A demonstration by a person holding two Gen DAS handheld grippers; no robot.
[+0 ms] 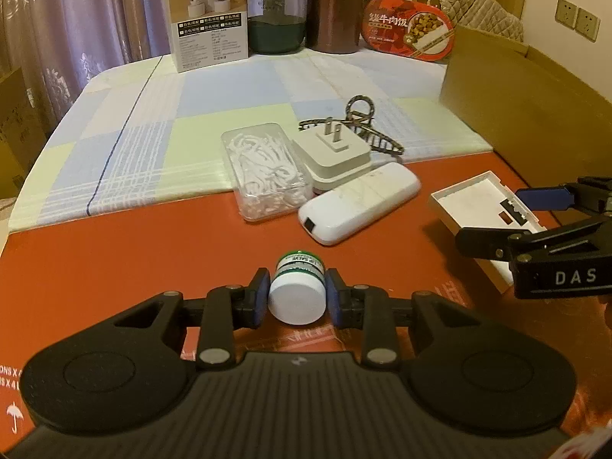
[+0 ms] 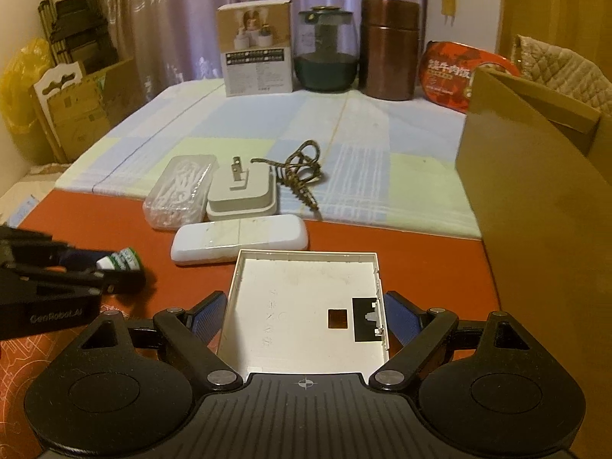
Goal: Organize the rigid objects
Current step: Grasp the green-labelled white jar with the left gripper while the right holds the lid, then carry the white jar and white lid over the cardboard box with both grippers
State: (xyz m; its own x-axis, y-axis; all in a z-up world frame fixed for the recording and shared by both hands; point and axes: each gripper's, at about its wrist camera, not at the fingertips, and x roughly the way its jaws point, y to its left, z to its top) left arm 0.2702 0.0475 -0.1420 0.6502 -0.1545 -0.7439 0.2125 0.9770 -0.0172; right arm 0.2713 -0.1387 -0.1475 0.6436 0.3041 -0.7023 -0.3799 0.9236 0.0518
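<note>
Left claw (image 1: 297, 298) is clamped on a small white-capped jar (image 1: 296, 295) with a green label, blue pads pressing both sides; the jar lies on its side between them, just above the red tabletop (image 1: 134, 260). Right claw (image 2: 303, 319) stands wide around a flat white plastic tray (image 2: 306, 306), one blue pad at each long edge; contact looks close on both sides, but I cannot tell if the pads actually press it.

Just beyond the tray lies a white remote (image 2: 239, 239), long side across the view. Behind that, at the edge of the checked cloth (image 2: 344, 134), a clear box of white floss picks (image 1: 264, 170) sits touching a white plug adapter (image 1: 336, 153), prongs up. A brown patterned hair clip (image 1: 359, 126) lies on the cloth just behind the adapter.

At the far end stand a printed carton (image 1: 208, 15), a dark green glass jar (image 1: 276, 11), a copper canister (image 1: 336, 7) and a red meal pack (image 1: 409, 26) leaning upright. A cardboard box (image 2: 543, 191) is at the right.
</note>
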